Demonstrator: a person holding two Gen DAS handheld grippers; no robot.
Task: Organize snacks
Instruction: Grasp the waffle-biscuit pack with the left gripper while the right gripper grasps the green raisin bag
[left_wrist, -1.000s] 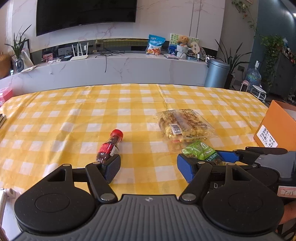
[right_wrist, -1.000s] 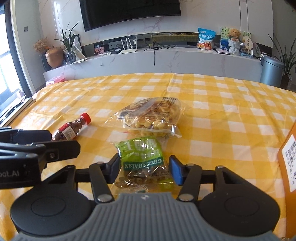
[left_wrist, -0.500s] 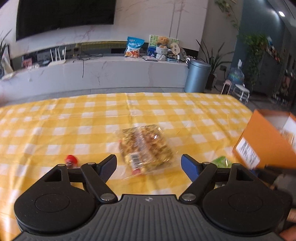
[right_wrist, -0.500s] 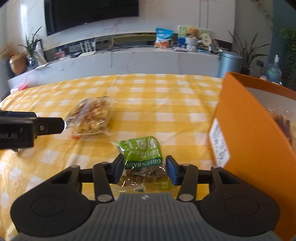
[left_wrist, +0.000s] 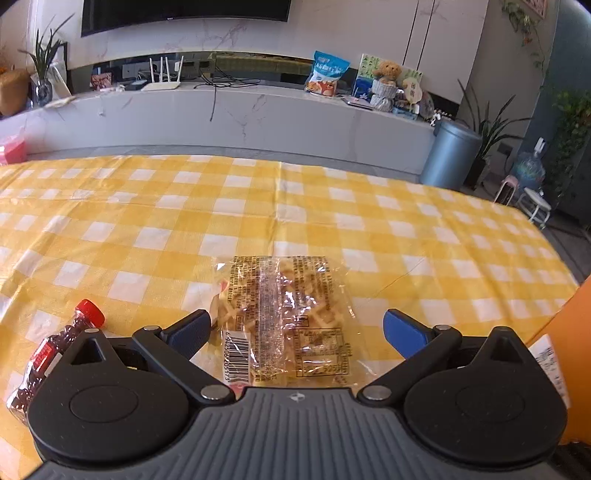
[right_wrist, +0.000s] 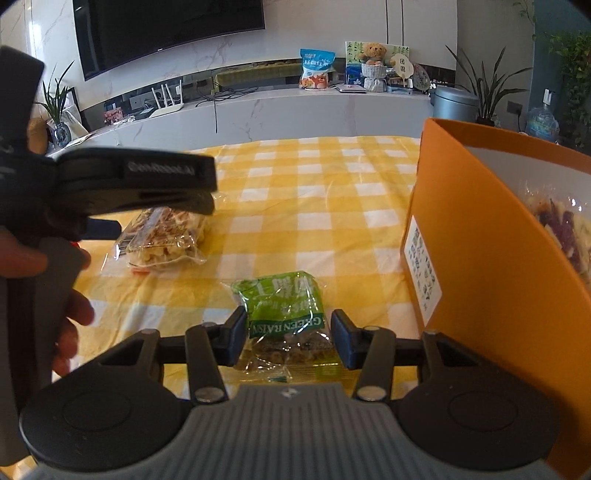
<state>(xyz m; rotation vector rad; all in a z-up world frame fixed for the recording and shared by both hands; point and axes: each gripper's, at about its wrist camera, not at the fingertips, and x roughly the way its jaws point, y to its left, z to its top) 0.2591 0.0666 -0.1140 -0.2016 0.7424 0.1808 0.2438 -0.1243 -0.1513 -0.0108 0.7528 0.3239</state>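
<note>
A clear bag of yellow snacks (left_wrist: 284, 314) lies on the yellow checked tablecloth (left_wrist: 258, 206), between the fingers of my left gripper (left_wrist: 297, 328). Its jaws are opening wide and the pads stand apart from the bag. A small red-capped bottle (left_wrist: 55, 347) lies on its side to the left of that gripper. My right gripper (right_wrist: 289, 332) is shut on a green raisin packet (right_wrist: 284, 310), just left of the orange box (right_wrist: 480, 240). The right wrist view also shows the left gripper (right_wrist: 129, 184), held by a hand (right_wrist: 70, 325), above the snack bag (right_wrist: 166, 240).
The orange box (left_wrist: 570, 325) stands open at the table's right and holds a bag of purple and yellow snacks (right_wrist: 561, 225). A pink box (left_wrist: 11, 153) sits at the far left. Behind the table are a white console (left_wrist: 221, 114) and a grey bin (left_wrist: 450, 155).
My left gripper moved from the bottle over to the clear snack bag and its jaws widened. My right gripper carried the green packet rightward, up to the orange box.
</note>
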